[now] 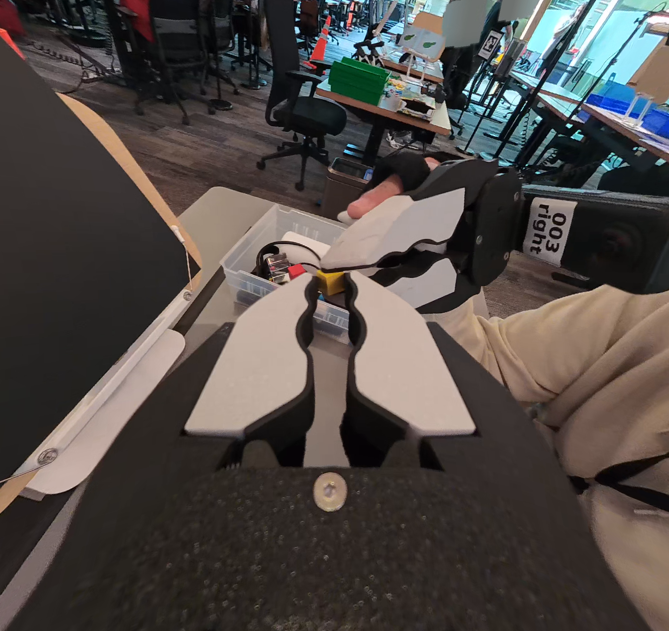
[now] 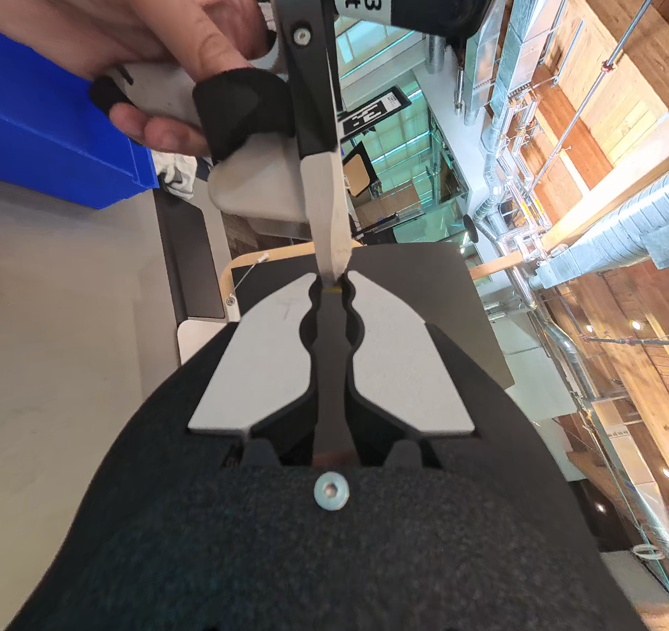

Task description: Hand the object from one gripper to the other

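Both grippers meet on the yellow block, mid-handover.

Left gripper (image 1: 330, 282) has its jaws narrowed onto the yellow block (image 1: 330, 281) at the fingertips, while the right gripper (image 1: 335, 268) pinches the same block from the side; in the right wrist view only a yellow sliver (image 2: 333, 290) shows between the tips. Judging by this, the transfer is halfway: one side must let go. Below, a clear plastic bin (image 1: 286, 215) holds a red block (image 1: 297, 271), a shiny piece and a black cable.
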Action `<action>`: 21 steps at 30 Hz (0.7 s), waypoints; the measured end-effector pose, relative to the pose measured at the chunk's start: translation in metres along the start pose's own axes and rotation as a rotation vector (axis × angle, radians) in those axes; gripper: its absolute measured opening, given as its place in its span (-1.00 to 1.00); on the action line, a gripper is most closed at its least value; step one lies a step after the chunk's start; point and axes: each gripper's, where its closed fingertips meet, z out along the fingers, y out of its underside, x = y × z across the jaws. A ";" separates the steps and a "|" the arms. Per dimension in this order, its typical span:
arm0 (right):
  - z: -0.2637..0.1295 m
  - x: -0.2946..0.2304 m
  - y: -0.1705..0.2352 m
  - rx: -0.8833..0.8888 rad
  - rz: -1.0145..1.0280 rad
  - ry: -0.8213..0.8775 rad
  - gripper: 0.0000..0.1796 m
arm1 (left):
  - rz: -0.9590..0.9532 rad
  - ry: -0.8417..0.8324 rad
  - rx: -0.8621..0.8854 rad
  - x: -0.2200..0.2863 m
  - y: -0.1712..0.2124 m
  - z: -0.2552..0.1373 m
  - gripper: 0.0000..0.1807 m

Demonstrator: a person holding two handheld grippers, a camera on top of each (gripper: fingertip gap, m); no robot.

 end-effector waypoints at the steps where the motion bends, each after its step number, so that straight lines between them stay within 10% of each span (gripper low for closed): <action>1: 0.000 0.000 -0.001 0.002 0.005 0.005 -0.89 | -0.002 0.004 0.002 0.001 0.000 0.000 -0.86; 8: -0.006 0.007 -0.019 0.128 0.139 0.013 -0.67 | 0.000 0.079 0.090 0.007 -0.013 -0.016 -0.86; 13: -0.028 0.023 -0.054 0.442 0.688 -0.230 -0.59 | 0.211 0.291 0.266 0.049 -0.035 -0.042 -0.86; 18: -0.047 0.025 -0.080 0.659 1.381 -0.881 -0.49 | 0.585 0.041 0.204 0.062 -0.026 -0.044 -0.86; 21: -0.027 0.018 -0.066 0.575 1.449 -0.856 -0.47 | 0.769 -0.189 0.158 0.056 -0.026 -0.051 -0.85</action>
